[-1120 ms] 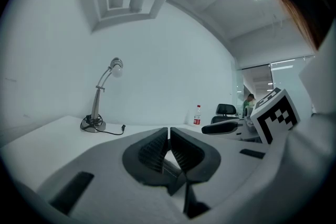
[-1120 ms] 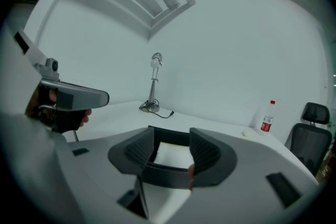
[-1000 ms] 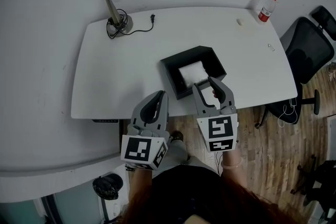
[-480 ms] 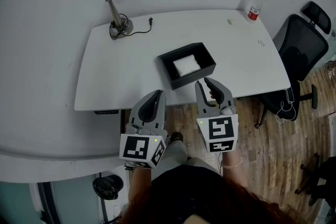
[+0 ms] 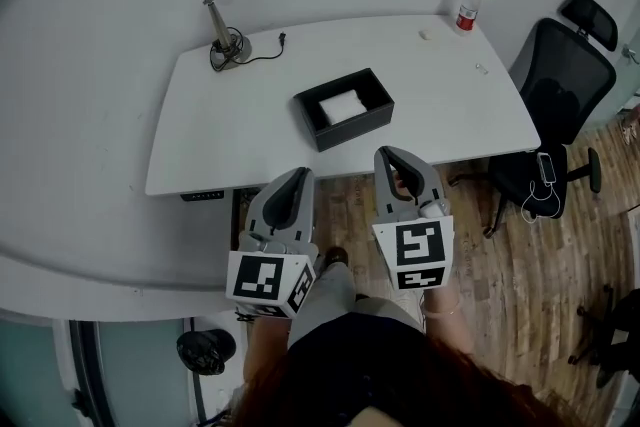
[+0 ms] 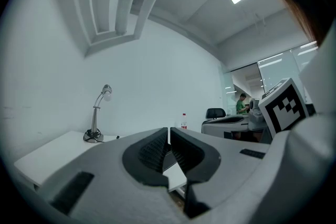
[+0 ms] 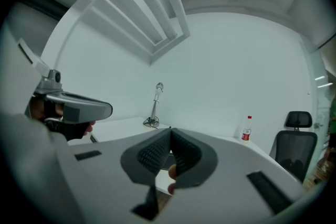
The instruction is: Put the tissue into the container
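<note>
A white tissue [image 5: 344, 105] is lying inside the black container [image 5: 352, 126] near the desk's [image 5: 220, 125] front edge, while the left gripper [image 5: 297, 175] and right gripper [image 5: 392, 155] are hovering just off that edge, jaws pressed together, empty.

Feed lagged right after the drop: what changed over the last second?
The right tongs pulled back from over the container toward the person, closing shut on nothing. The left tongs drew back too, shut. The tissue stayed in the container on the table.

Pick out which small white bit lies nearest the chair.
The small white bit by the right edge of the desk; the other bit lies left of the bottle.
</note>
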Demonstrator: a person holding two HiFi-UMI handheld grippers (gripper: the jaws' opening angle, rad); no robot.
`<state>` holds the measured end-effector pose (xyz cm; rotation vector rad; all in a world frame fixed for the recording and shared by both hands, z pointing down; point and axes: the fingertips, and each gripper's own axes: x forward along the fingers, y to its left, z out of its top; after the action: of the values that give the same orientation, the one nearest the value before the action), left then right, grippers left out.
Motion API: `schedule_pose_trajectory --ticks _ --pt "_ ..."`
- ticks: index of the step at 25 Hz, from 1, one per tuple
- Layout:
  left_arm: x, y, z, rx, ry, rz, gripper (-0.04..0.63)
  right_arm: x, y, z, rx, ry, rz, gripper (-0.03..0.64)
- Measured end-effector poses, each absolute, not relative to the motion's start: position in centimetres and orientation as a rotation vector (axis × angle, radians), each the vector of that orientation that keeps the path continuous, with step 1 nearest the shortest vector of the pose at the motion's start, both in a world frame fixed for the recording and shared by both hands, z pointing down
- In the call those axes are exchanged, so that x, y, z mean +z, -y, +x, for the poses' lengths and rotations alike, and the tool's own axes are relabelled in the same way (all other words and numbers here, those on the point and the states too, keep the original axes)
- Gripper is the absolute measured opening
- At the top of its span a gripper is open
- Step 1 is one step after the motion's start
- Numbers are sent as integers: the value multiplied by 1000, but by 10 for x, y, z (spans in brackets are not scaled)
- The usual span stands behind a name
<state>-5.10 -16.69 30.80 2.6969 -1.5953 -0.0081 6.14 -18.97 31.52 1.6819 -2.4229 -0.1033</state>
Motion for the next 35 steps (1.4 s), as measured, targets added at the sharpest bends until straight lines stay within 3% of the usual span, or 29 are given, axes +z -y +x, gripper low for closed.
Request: schedule_pose_trajectory --ticks 16,35 --pt "297 111 -33 16 1603 2735 37 289 119 75 -140 2564 1711 20" --pt "298 38 -69 -21 1554 2738 37 276 37 45 -205 2490 1784 20"
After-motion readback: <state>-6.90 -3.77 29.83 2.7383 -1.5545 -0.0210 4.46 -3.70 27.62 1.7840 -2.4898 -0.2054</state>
